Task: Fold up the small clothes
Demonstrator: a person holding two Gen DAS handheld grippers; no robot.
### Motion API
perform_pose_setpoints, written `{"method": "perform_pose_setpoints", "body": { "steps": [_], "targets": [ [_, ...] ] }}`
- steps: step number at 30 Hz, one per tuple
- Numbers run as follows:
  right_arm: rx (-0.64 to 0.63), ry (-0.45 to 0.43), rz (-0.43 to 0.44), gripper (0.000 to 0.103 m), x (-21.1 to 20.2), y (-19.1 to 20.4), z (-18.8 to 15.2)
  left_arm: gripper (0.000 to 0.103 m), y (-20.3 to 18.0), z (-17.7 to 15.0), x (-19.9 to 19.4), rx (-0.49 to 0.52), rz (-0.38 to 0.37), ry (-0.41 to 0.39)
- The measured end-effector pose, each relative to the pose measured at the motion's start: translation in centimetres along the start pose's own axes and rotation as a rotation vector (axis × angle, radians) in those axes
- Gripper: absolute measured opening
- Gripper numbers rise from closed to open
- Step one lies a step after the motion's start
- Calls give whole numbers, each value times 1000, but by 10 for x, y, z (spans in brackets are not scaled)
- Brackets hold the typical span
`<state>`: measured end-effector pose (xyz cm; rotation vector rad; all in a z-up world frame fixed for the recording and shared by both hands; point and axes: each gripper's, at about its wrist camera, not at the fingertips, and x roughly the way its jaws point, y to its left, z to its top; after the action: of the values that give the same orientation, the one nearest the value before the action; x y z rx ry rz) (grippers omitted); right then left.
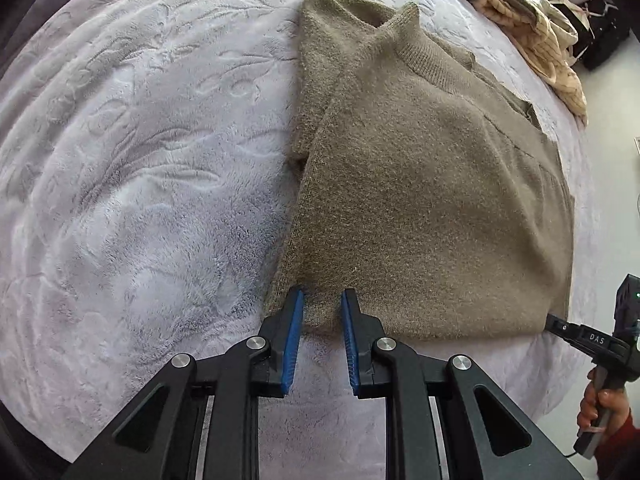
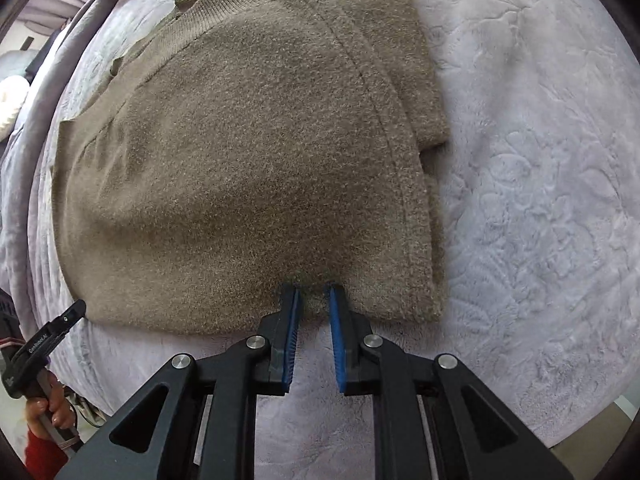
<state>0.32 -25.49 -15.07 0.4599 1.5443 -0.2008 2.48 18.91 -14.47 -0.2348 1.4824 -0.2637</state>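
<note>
both claws sit at the near hem of the olive knit sweater (image 1: 432, 184). left claw (image 1: 322, 300) has its blue pads parted, with a pinch of hem between the tips; whether it grips is unclear. right claw (image 2: 313, 294) looks the same, jaws apart around bunched hem. sweater lies on the pale fleece blanket (image 1: 132, 168) of a bed, sleeves folded in, collar at the far end.

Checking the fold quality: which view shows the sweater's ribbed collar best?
The left wrist view: the ribbed collar sits whole, ribs legible. The right wrist view shows the collar too, but nearer the frame's top edge, smaller and more distorted.
</note>
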Motion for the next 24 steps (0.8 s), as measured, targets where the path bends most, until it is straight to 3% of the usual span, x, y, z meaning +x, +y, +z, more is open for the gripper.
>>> {"method": "perform_pose_setpoints", "body": {
  "steps": [5, 13, 14, 15, 16, 18, 24],
  "targets": [
    [-27, -1, -42, 19, -11, 11, 0, 22, -3, -7, -11, 37, 35, -19],
    [-177, -50, 64, 19, -34, 90, 17, 24, -7, -15, -27, 23, 52, -54],
    [-205, -53, 83, 19, -35, 107, 22, 34, -6, -16, -29, 20, 54, -66],
    [-234, -55, 99, 19, -34, 124, 25, 76, -2, -16, -35, 7, 60, -86],
    [-264, -55, 112, 19, -32, 140, 30, 103, 1, -17, -40, -10, 74, -112],
    [-317, -52, 138, 19, -18, 183, 42, 103, 6, -17, -49, -25, 84, -163],
    [-423, -55, 185, 19, 13, 275, 74, 103, 26, -5, -58, -88, 122, -197]
  ]
}}
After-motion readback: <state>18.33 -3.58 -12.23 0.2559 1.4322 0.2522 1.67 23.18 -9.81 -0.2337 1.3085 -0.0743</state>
